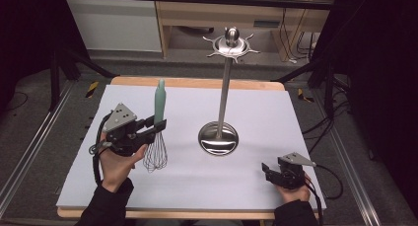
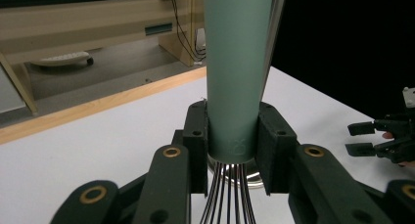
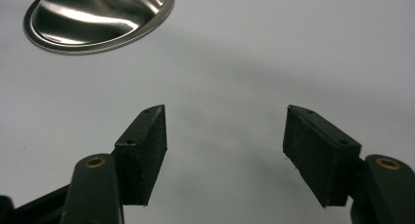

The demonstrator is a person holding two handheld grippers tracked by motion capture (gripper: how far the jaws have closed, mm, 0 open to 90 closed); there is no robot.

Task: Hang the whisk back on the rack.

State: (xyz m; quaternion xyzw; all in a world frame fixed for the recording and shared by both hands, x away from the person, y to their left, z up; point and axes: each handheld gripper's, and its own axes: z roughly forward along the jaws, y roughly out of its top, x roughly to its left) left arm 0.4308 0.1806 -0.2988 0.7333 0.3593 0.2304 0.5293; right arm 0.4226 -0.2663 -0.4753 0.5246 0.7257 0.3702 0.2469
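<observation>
While the table (image 1: 276, 137) w/ its white top takes up most of the high view, nothing on it looks settled yet. Biggest thing standing on it is the steel rack (image 1: 223, 95), approx. centre: round base on the white top, thin pole, ring of hooks at the top. Hooks look bare as far as I can see, so nothing hung.

Next down in size, the whisk (image 1: 156, 132), left of the rack and well apart from it. It's upright, pale green handle up, wire loops down. Can't tell from above whether the loops touch the table or hang just clear of it.

Left gripper (image 1: 156, 125) is clamped on the whisk: in the left gripper view its pads (image 2: 196, 150) press both sides of the green handle (image 2: 235, 77) low down, just above where the wires (image 2: 227, 194) come out. Grip looks square, handle not tilted much.

Right gripper (image 1: 268, 172) rests near the front right corner of the table, jaws apart, nothing btw. them. Right gripper view shows its pads (image 3: 144, 150) over bare white top, w/ the rack base (image 3: 98, 18) farther off.

Progress, my read: pick-up is done, whisk is secured. Left to do, prob.: carry it right to the rack, raise it to hook height, catch it on a hook, let go. Handle's top end is too small here to tell if it has a loop or hole for hanging. Roughly a third done, I'd say.
</observation>
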